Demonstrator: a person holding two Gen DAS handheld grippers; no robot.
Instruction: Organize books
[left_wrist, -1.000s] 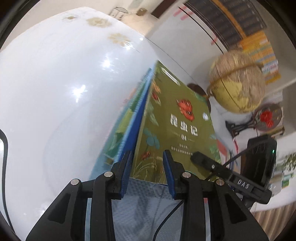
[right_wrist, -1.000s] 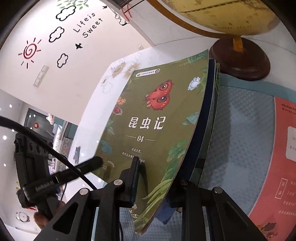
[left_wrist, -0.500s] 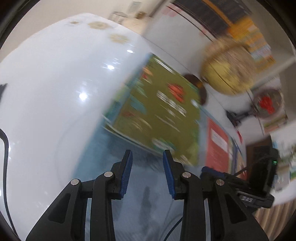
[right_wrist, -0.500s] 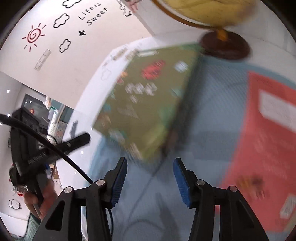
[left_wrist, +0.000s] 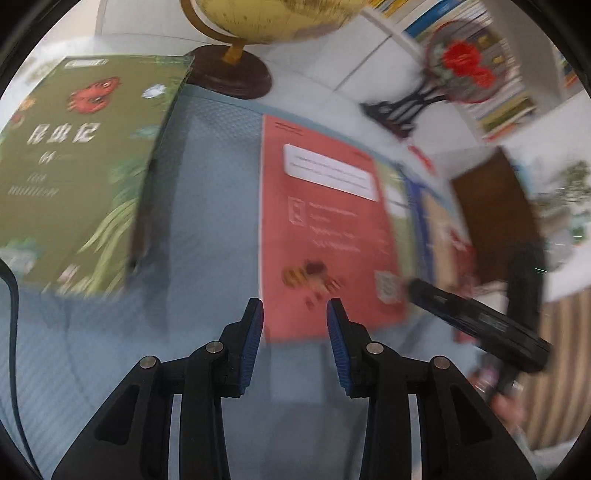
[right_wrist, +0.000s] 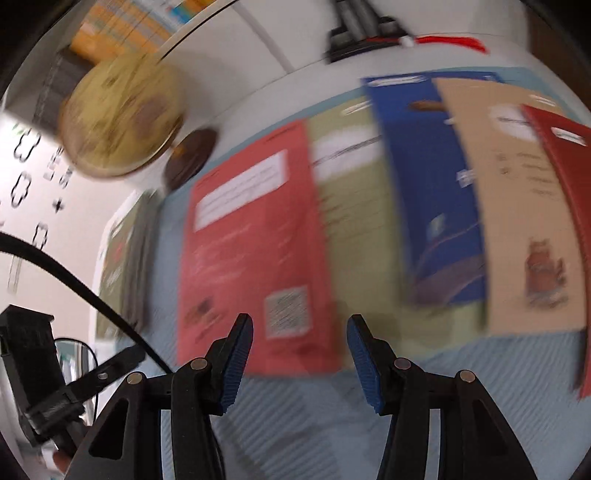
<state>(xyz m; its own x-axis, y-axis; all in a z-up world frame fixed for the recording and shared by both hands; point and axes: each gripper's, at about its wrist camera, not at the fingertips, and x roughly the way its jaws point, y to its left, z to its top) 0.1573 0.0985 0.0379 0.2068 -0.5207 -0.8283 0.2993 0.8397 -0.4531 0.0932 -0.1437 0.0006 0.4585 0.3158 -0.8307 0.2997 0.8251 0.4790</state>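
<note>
A green insect book (left_wrist: 74, 166) lies on top of a small stack at the left of the blue mat (left_wrist: 207, 184). Right of it a red book (left_wrist: 325, 221) lies flat, the first in a row. My left gripper (left_wrist: 294, 306) hangs open over the red book's near edge, nothing between its pads. In the right wrist view the red book (right_wrist: 251, 240) overlaps an olive book (right_wrist: 354, 221), then a blue one (right_wrist: 432, 203), a tan one (right_wrist: 524, 221) and a dark red one (right_wrist: 569, 184). My right gripper (right_wrist: 300, 321) is open and empty above the red book's near edge.
A globe (left_wrist: 258, 18) on a dark round base (left_wrist: 229, 74) stands behind the books. A round red ornament on a black stand (left_wrist: 461, 62) sits at the back right. The right tool's black body (left_wrist: 480, 321) is at the right. Shelves with books line the wall.
Both grippers let go of the green book stack, which now lies flat at the left. Both swung right to the red book. The right jaws went from shut to open.
</note>
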